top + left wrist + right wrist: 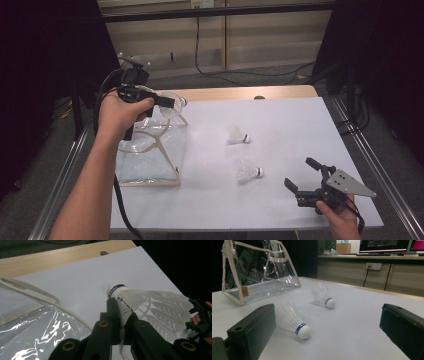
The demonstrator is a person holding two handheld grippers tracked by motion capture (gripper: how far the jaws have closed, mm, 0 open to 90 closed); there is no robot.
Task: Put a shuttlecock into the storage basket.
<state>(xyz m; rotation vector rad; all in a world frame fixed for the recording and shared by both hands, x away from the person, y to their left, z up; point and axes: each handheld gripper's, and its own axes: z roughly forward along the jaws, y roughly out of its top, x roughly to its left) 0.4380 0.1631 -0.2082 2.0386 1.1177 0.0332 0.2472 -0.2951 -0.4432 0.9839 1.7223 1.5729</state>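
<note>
High view: left gripper (pixel 172 103) pinching shuttlecock (pixel 175 106) skirt over clear bag (pixel 150 150), 10 o'clock; flimsy grip, could slip outside. Right gripper (pixel 304 176) spread.

My left gripper (pixel 167 101), w/ a shuttlecock (pixel 150 307) in it, hangs above the clear bag (pixel 150 155) at table's (pixel 280 210) left side. Two more shuttlecocks lie mid-table, right of bag: far one (pixel 237 135), near one (pixel 247 172). My right gripper (pixel 300 176) sits near-right, the near one just left of it.
</note>
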